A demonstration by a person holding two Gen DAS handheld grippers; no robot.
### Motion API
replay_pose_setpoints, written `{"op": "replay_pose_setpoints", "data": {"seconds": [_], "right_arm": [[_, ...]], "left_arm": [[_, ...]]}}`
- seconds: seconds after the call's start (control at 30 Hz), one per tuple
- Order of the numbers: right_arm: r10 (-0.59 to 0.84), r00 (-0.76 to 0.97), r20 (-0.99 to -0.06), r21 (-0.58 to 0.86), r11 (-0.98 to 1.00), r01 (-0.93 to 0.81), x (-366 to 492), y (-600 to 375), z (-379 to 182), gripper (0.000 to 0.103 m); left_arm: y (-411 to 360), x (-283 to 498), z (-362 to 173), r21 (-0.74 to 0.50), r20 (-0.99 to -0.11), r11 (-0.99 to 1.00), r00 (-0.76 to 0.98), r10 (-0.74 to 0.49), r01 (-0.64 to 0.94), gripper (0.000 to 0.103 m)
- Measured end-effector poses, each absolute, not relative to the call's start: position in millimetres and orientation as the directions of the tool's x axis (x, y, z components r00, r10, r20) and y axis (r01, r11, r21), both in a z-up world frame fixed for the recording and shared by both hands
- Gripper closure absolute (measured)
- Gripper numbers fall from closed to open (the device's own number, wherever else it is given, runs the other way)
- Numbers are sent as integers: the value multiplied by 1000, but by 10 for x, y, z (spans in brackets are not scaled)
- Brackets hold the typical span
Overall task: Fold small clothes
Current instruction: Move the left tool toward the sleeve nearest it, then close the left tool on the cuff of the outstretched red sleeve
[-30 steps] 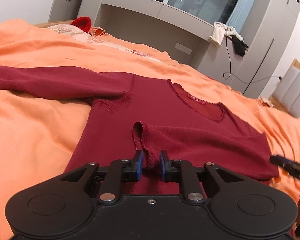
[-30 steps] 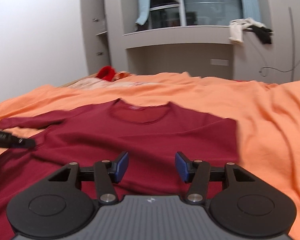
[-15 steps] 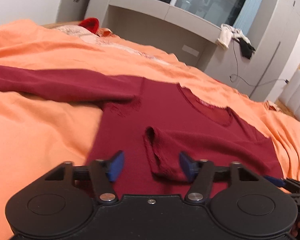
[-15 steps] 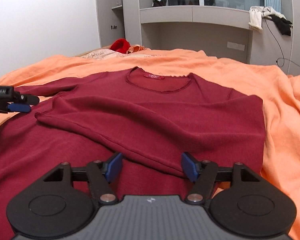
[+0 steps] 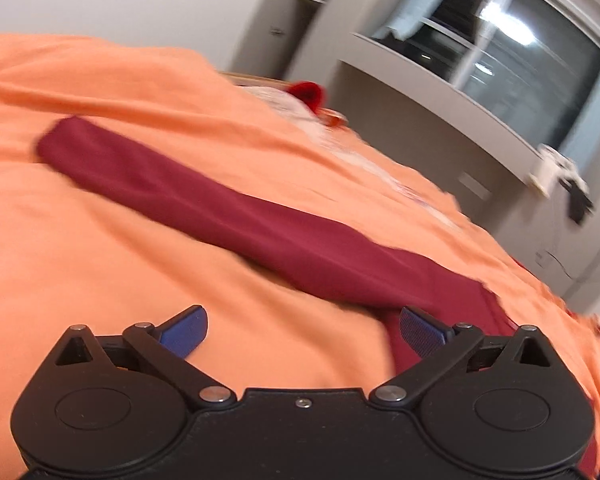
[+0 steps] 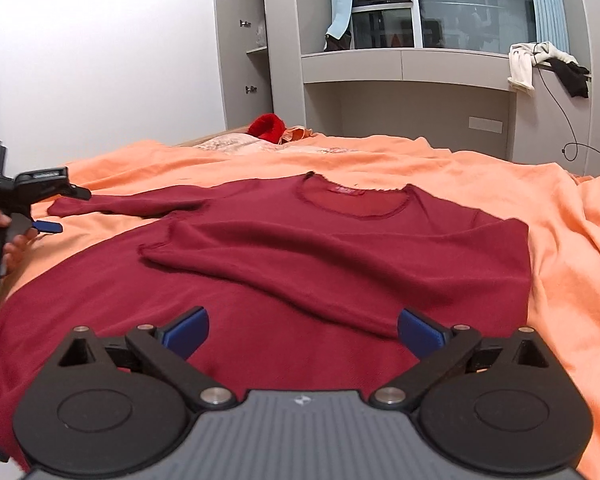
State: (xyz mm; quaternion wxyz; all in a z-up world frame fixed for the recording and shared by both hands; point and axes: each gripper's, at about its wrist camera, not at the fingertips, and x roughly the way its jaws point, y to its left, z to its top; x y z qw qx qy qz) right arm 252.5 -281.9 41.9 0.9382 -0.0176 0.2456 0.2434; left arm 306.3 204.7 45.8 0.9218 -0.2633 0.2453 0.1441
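Note:
A dark red long-sleeved top lies flat on the orange bedspread. Its right sleeve is folded across the chest. Its left sleeve lies stretched out to the left over the bedspread. My left gripper is open and empty, just short of that sleeve near the armpit; it also shows in the right wrist view beside the sleeve's cuff. My right gripper is open and empty above the top's lower body.
A red item and a patterned pillow lie at the bed's head. Grey cabinets and a shelf stand behind, with clothes hanging off the shelf and a cable down the wall.
My left gripper let go of the folded right sleeve's cuff, opened wide and swung left toward the stretched left sleeve. My right gripper opened wider and drew back a little.

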Motion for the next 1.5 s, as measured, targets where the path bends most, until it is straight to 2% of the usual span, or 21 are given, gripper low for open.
{"op": "replay_pose_setpoints", "data": {"seconds": [0.17, 0.27, 0.43, 0.63, 1.0, 1.07, 1.17, 1.23, 1.27, 1.3, 1.33, 1.43, 1.5], "right_arm": [[461, 763, -453, 45, 867, -497, 2234, -2664, 430, 0], [474, 762, -442, 20, 854, -519, 2187, -2535, 430, 0], [501, 732, -461, 65, 842, -535, 2249, -2413, 354, 0], [500, 702, -508, 98, 842, -530, 2331, -2416, 200, 0], [518, 668, -535, 155, 837, -525, 2416, -2460, 93, 0], [518, 666, -536, 155, 837, -526, 2420, -2452, 87, 0], [519, 666, -535, 157, 836, -525, 2416, -2451, 85, 0], [519, 667, -535, 159, 837, -524, 2422, -2445, 84, 0], [519, 667, -535, 159, 837, -524, 2423, -2441, 85, 0], [519, 667, -535, 158, 837, -524, 2423, -2442, 86, 0], [518, 668, -535, 158, 837, -523, 2429, -2435, 84, 0], [518, 668, -534, 157, 837, -523, 2423, -2436, 82, 0], [518, 668, -534, 157, 837, -524, 2421, -2437, 82, 0]], "left_arm": [[2525, 2963, 370, -412, -542, 758, 805, 242, -505, 1], [2711, 2941, 335, -432, -531, 742, 810, 250, -513, 1], [2915, 3069, 310, -464, -521, 688, 800, 298, -558, 1], [3201, 3181, 218, -567, -500, 556, 790, 355, -608, 1], [3282, 3288, 143, -595, -440, 474, 756, 484, -649, 2], [3263, 3282, 145, -587, -438, 458, 737, 515, -668, 11], [3273, 3223, 134, -599, -431, 417, 715, 550, -683, 33], [3313, 3163, 106, -628, -427, 369, 700, 572, -685, 66], [3347, 3143, 88, -639, -434, 345, 693, 577, -688, 72], [3384, 3125, 67, -651, -432, 331, 692, 578, -683, 82], [3404, 3107, 56, -663, -427, 325, 698, 575, -674, 87], [3433, 3085, 67, -681, -417, 326, 713, 563, -655, 95], [3414, 3067, 112, -684, -399, 342, 723, 565, -644, 95]]}}
